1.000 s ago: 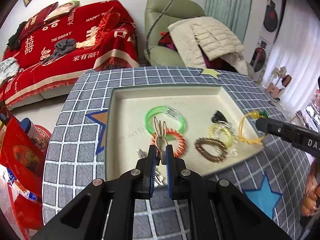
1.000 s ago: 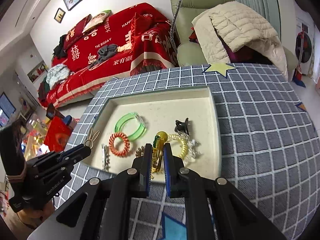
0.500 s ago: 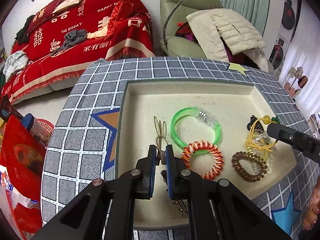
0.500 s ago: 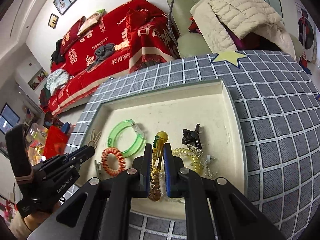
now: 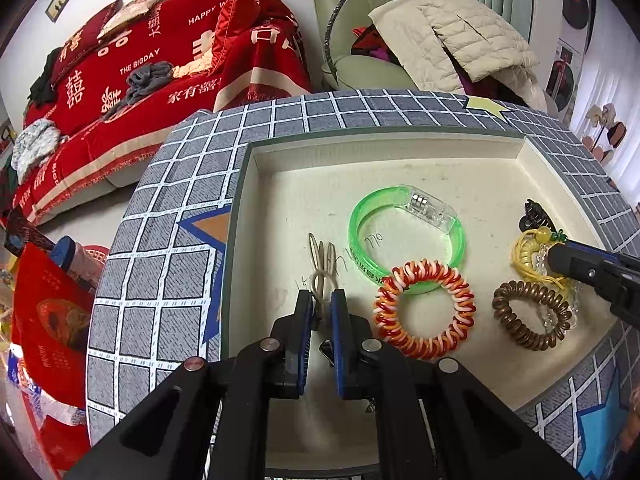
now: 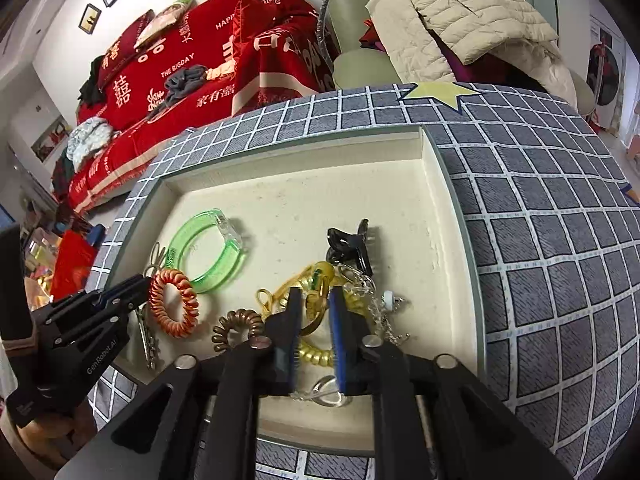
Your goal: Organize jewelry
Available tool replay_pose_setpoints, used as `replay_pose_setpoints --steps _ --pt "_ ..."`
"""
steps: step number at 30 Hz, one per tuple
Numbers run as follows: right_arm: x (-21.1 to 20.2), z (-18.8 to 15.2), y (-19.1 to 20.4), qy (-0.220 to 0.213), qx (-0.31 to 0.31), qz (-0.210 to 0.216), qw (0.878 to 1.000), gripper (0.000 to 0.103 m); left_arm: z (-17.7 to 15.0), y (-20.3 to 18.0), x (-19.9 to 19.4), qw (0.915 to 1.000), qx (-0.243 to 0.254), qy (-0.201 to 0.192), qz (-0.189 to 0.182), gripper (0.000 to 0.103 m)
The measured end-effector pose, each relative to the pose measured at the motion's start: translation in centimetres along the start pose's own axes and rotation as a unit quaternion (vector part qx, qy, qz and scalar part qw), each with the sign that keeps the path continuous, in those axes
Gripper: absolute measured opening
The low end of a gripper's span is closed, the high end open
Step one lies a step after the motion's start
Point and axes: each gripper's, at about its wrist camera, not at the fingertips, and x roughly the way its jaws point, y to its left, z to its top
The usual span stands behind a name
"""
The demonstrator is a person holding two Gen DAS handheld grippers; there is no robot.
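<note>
The left tool [image 5: 321,304] pinches a beige hair clip [image 5: 322,264] over the tray [image 5: 384,145]. The right tool [image 6: 314,300] is opening around a yellow cord [image 6: 280,294] near the tray's front edge.

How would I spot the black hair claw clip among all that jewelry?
Find the shallow cream tray on the grey checked tablecloth. Near its right wall lies a tangle of yellow cord and coils; the black claw clip sits at that tangle's far edge. It is the only black, toothed piece; everything nearby is coloured rings or chain.
</note>
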Motion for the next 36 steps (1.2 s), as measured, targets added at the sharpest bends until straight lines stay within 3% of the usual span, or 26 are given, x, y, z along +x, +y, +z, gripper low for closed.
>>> replay_pose_setpoints --steps 2,9,31,33,34,36 --pt "-0.1 -0.1 0.0 -0.001 0.001 -0.002 1.000 0.058 0.0 -0.1 -0.2 1.0000 0.001 -0.003 -0.002 0.030" --pt "-2.2 -0.5 0.5 -0.022 0.002 0.003 1.000 0.068 -0.1 -0.5 -1.3 0.9999 0.000 -0.012 -0.004 0.030" --pt "-7.1 -2.3 -0.1 -0.042 0.022 0.008 0.999 0.070 -0.6 -1.4 -5.3 0.9992 0.001 -0.040 -0.007 0.031" --pt "-7.3 -2.5 -0.3 -0.042 0.023 0.007 0.999 0.070 -0.8 -1.5 -5.5 0.9993 0.001 -0.036 -0.006 0.086" --pt "-7.4 -2.6 -0.3 -0.041 0.023 0.005 0.999 0.070 -0.9 -1.4 -5.8 0.9993 -0.005 -0.038 -0.001 0.103" --pt "-7.6 -2.9 -0.4 -0.039 0.020 -0.004 0.999 0.070 -1.2 -1.3 -6.7 0.9982 -0.011 -0.059 -0.002 0.103"
